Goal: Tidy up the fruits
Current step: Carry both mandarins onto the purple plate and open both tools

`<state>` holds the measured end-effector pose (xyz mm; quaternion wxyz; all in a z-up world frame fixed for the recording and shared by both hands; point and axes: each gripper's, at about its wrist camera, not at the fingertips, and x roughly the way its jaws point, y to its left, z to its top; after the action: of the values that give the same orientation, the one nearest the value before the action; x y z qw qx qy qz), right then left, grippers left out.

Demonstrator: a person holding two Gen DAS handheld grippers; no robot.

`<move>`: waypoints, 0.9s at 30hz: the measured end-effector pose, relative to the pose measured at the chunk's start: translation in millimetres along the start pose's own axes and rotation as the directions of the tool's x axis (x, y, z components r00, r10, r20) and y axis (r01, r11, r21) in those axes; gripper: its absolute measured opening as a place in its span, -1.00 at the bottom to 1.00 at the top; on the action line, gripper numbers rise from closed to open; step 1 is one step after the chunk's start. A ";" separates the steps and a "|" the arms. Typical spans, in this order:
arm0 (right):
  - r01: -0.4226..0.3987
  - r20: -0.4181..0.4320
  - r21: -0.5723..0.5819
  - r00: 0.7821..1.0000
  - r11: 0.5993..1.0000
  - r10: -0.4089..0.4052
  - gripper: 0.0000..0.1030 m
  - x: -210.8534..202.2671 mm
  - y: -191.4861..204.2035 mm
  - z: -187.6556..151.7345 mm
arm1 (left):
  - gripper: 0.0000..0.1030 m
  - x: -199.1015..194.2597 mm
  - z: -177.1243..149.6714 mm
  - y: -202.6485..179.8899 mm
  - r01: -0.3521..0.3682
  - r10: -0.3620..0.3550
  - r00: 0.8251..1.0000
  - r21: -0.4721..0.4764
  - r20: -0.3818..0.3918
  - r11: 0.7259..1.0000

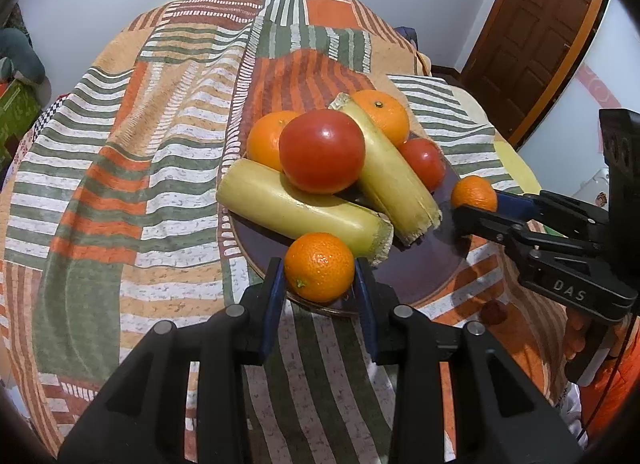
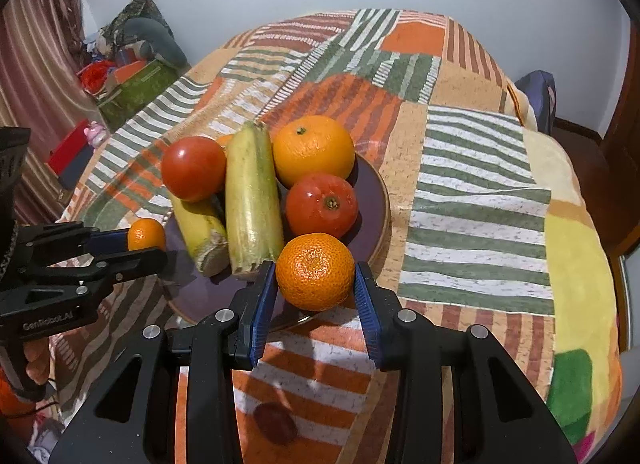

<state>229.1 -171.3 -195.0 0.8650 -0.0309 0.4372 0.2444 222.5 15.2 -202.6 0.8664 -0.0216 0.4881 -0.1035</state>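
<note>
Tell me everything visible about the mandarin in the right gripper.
The mandarin is small, round and bright orange, with pebbled, glossy peel; its stem end is not visible. It sits between the blue-padded fingers of the right gripper, both pads pressing its sides. It hovers at the near rim of the dark plate, just in front of a tomato. Whether its underside touches the plate cannot be told. In the left wrist view it appears small at that gripper's tip.

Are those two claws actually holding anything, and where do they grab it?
Each holds a mandarin by its sides: left gripper on one mandarin, right gripper on another mandarin.
</note>
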 end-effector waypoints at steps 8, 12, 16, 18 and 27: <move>0.015 0.007 -0.007 1.000 1.000 -0.015 -0.30 2.1 -2.2 1.3 | -0.34 13.6 -1.0 2.1 0.004 -0.004 1.000 -0.014 -0.020 1.000; 0.021 0.009 -0.015 1.000 1.000 -0.021 -0.29 3.2 -1.7 1.7 | -0.34 14.4 -0.7 0.1 -0.005 0.005 1.000 -0.006 -0.017 1.000; 0.014 -0.008 -0.008 1.000 1.000 -0.014 -0.03 4.5 -1.5 1.7 | -0.06 13.2 -0.6 0.4 -0.006 0.005 1.000 -0.012 -0.018 1.000; 0.010 -0.015 -0.004 1.000 1.000 -0.010 -0.01 5.6 -1.8 1.0 | 0.12 11.6 -1.5 1.4 -0.021 0.021 1.000 -0.019 -0.009 1.000; 0.014 0.003 -0.007 1.000 1.000 -0.014 -0.01 -6.9 -0.5 1.8 | 0.12 -1.4 -4.2 4.0 -0.025 0.025 1.000 -0.023 0.002 0.999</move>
<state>227.2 -174.0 -188.7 0.8673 -0.0368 0.4345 0.2399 218.9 19.7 -204.2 0.8679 -0.0255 0.4885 -0.0869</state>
